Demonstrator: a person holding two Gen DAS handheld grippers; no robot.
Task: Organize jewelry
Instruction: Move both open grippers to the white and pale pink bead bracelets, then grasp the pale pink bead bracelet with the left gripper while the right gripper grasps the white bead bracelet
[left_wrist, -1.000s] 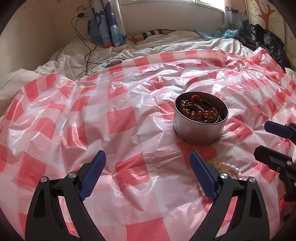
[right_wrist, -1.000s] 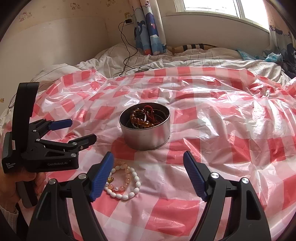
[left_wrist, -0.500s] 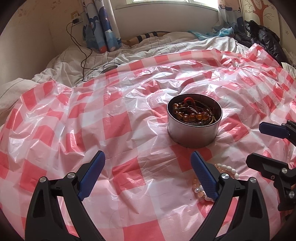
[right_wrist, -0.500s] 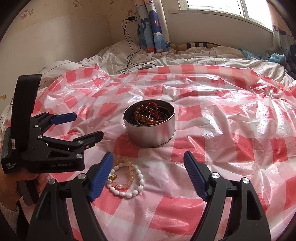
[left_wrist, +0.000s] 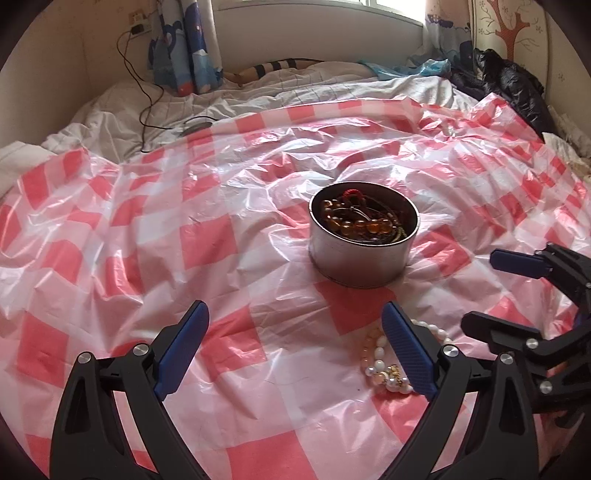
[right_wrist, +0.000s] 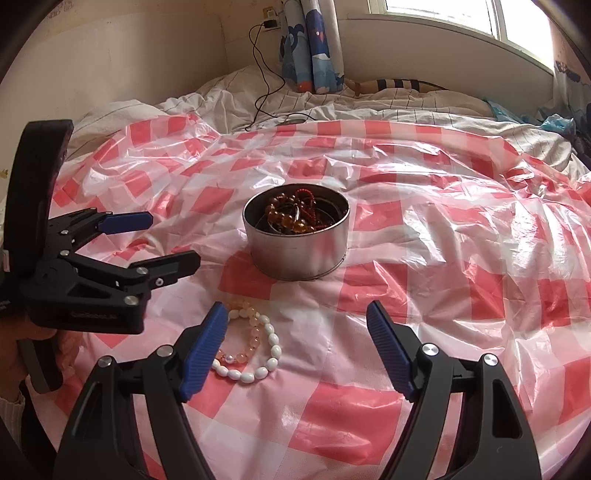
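Bracelets (right_wrist: 251, 347) lie beside right gripper's (right_wrist: 295, 350) left fingers (right_wrist: 203, 350), untouched.

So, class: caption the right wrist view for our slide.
Open right gripper poised above white bead bracelets near a jewelry-filled tin.

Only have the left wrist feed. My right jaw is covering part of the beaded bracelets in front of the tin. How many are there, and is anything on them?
Observer: Right wrist view shows two bracelets, a white oval-bead one around a peach one, lying loose on the checked plastic sheet; nothing grips them.
Operator: Where is the right gripper relative to them?
Observer: The right gripper has its jaws wide open, and its left finger hides the bracelets' left edge.
Operator: Tin contents?
Observer: The round metal tin holds amber beads, a red bead string and a metal ring.
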